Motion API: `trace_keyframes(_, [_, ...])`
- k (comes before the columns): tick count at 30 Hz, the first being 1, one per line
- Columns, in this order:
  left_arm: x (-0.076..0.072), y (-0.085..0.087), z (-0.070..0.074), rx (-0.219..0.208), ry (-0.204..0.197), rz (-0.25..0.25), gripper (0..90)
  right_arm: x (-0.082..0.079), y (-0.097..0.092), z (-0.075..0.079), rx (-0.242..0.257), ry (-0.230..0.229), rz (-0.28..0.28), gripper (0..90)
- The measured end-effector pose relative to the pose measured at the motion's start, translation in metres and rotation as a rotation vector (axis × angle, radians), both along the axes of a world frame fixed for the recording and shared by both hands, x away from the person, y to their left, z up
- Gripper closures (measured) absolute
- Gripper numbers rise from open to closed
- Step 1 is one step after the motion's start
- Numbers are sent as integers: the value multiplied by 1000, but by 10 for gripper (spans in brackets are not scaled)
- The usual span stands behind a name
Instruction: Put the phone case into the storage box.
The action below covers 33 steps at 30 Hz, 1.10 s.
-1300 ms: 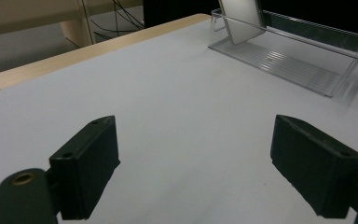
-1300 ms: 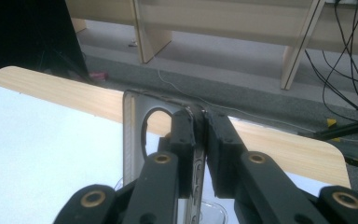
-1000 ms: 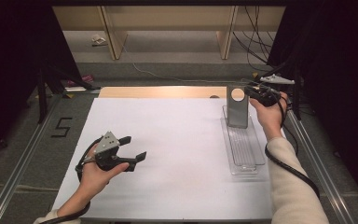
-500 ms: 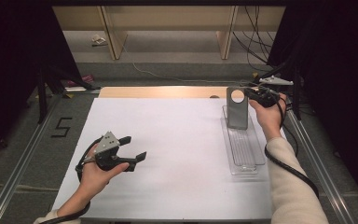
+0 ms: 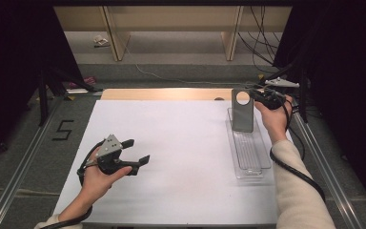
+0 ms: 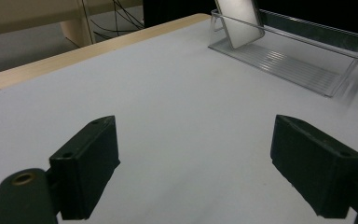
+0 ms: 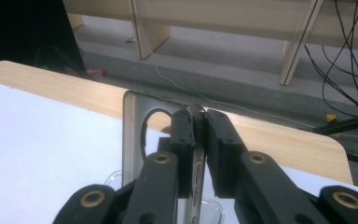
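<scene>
White table sheet (image 5: pixel 181 143): right gripper (image 5: pixel 256 97) clamps the grey plate's (image 5: pixel 242 114) top edge, standing it upright in the clear tray (image 5: pixel 252 167) below; left gripper (image 5: pixel 139 151) rests well apart, jaws apart, empty.

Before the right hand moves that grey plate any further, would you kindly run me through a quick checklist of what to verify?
1. Right gripper clamped on the flat grey metal plate with a round hole: ok, fingers pinch its edge.
2. Plate upright: ok, it stands on end.
3. Plate's lower end inside the clear plastic ribbed tray: ok, at the tray's far end.
4. Tray flat on the white table sheet: ok.
5. Left gripper out of the way: ok, open over bare sheet, well apart from the tray.
6. Plate's bottom edge touching the tray floor: cannot tell.
</scene>
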<state>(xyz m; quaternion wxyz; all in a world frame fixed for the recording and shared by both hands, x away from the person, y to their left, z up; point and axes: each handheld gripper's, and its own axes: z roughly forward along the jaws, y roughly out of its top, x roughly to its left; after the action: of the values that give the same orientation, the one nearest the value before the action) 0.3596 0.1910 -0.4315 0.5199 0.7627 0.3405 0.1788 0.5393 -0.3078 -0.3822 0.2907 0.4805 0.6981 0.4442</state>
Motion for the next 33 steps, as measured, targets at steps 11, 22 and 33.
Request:
trace_keyframes(11, [0,0,0,0,0,1,149,3,1,-2,2,-4,-2,819])
trace_keyframes(22, [0,0,0,-2,0,0,149,5,4,-1,3,-9,27,821])
trace_keyframes(33, [0,0,0,-2,-1,2,149,5,4,1,9,-6,48,822])
